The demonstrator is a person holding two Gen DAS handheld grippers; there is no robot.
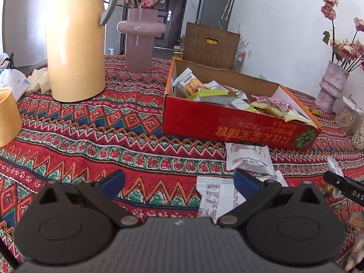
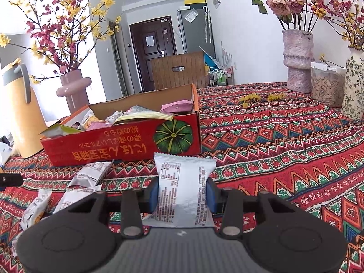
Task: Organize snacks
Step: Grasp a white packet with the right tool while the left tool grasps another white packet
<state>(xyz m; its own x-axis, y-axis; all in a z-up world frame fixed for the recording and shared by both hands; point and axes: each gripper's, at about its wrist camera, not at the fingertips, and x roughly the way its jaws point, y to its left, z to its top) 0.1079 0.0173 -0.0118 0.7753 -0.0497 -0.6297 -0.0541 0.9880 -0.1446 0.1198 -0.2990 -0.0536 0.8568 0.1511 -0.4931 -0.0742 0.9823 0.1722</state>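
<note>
A red cardboard box (image 1: 229, 125) with a pumpkin picture holds several snack packets; it also shows in the right wrist view (image 2: 127, 143). My left gripper (image 1: 179, 182) is open above the patterned cloth, with a white packet (image 1: 216, 195) lying below, between its fingers. Another white packet (image 1: 248, 157) lies in front of the box. My right gripper (image 2: 183, 193) is shut on a white snack packet (image 2: 182, 182), held upright just in front of the box's pumpkin corner. More white packets (image 2: 91, 175) lie on the cloth to its left.
A yellow thermos jug (image 1: 75, 47) and a pink vase (image 1: 141, 36) stand behind on the left. A rough lilac vase (image 2: 298, 61), a clear jar (image 2: 327, 86) and a flowered vase (image 2: 355, 84) stand at the right. A wooden chair back (image 2: 179, 70) rises behind the table.
</note>
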